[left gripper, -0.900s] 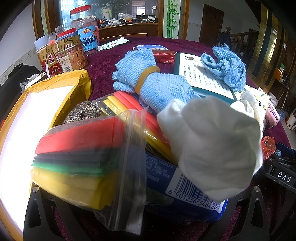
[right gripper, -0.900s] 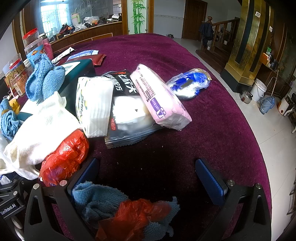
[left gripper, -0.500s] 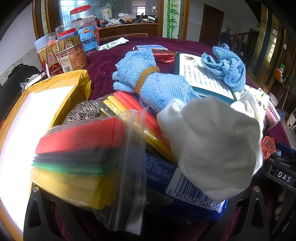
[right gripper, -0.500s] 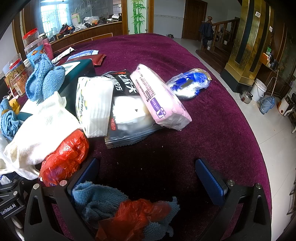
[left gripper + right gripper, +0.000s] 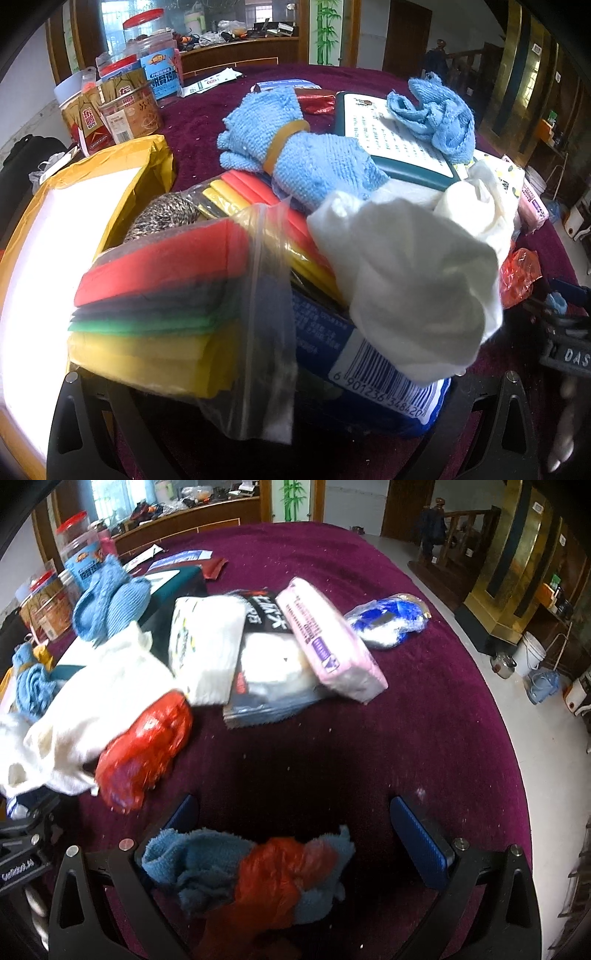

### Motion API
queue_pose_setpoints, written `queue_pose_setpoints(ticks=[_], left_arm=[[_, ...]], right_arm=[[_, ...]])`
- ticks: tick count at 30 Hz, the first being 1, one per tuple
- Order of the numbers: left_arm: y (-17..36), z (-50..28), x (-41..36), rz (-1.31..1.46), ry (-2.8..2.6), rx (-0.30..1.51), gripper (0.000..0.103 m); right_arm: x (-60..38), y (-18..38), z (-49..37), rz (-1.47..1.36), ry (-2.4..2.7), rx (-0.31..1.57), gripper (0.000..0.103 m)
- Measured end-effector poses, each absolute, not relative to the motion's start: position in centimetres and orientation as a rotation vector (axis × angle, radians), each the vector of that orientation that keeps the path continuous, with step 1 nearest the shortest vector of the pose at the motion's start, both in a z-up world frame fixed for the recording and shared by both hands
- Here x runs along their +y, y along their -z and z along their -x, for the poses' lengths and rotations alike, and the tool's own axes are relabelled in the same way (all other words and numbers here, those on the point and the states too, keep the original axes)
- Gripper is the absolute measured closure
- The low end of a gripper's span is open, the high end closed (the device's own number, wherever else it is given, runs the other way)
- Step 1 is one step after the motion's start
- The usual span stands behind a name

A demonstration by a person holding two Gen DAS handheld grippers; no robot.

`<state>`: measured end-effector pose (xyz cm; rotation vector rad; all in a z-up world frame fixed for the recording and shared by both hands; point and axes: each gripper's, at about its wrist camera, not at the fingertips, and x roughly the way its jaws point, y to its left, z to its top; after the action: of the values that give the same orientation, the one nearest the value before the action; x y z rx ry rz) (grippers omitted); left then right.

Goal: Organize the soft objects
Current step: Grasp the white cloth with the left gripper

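Observation:
In the left wrist view a heap lies right before my left gripper (image 5: 288, 417): a clear bag of coloured sponge sheets (image 5: 159, 306), a blue packet with a barcode (image 5: 373, 376), a white cloth (image 5: 413, 284) and a banded blue towel (image 5: 306, 162). The heap hides the fingertips. In the right wrist view my right gripper (image 5: 291, 827) is open, its blue pads (image 5: 417, 842) wide apart. A blue cloth with a red plastic bag (image 5: 258, 875) lies low between the finger bases, not clamped.
A purple cloth covers the round table (image 5: 369, 757). Tissue packs (image 5: 328, 638), a white pack (image 5: 207, 646), a red bag (image 5: 147, 746) and a blue bag (image 5: 388, 620) lie ahead. A yellow envelope (image 5: 74, 206) and jars (image 5: 125, 110) stand at left.
The right wrist view has shifted and blurred: the right gripper has moved, so the packs and red bag now sit further right. The left view is unchanged.

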<state>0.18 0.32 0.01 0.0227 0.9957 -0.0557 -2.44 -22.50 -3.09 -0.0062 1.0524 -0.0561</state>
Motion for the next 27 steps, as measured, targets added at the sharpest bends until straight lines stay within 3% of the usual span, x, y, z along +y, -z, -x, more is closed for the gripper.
queue_pose_setpoints(ticks=[3,7,14,17,23,27], left_arm=[[0.0,0.4,0.1,-0.028,0.058,0.997,0.0],[-0.1,0.8,0.2,-0.038,0.088,1.002,0.0],[-0.1,0.8,0.0,-0.039,0.081,1.001,0.0],[-0.1,0.8,0.1,-0.038,0.084,1.001,0.0],[-2.0,2.8,1.9,0.096,0.185,0.977,0.004],[-6.0,6.7,4.2,0.116,0.228,0.801,0.003]], right_arm=[[-22.5,2.8,3.1,0.009,0.098,1.07,0.001],[-21.9,0.2,6.4,0.115,0.176,0.941,0.001],[-21.5,-6.7,13.8,0.091,0.273,0.445,0.0],[-20.9,-6.4,11.4,0.107,0.3,0.51,0.0],[-20.6,-7.6,9.9,0.093,0.305,0.434,0.0],[-21.4,-7.4,7.9,0.058,0.296,0.422,0.0]])
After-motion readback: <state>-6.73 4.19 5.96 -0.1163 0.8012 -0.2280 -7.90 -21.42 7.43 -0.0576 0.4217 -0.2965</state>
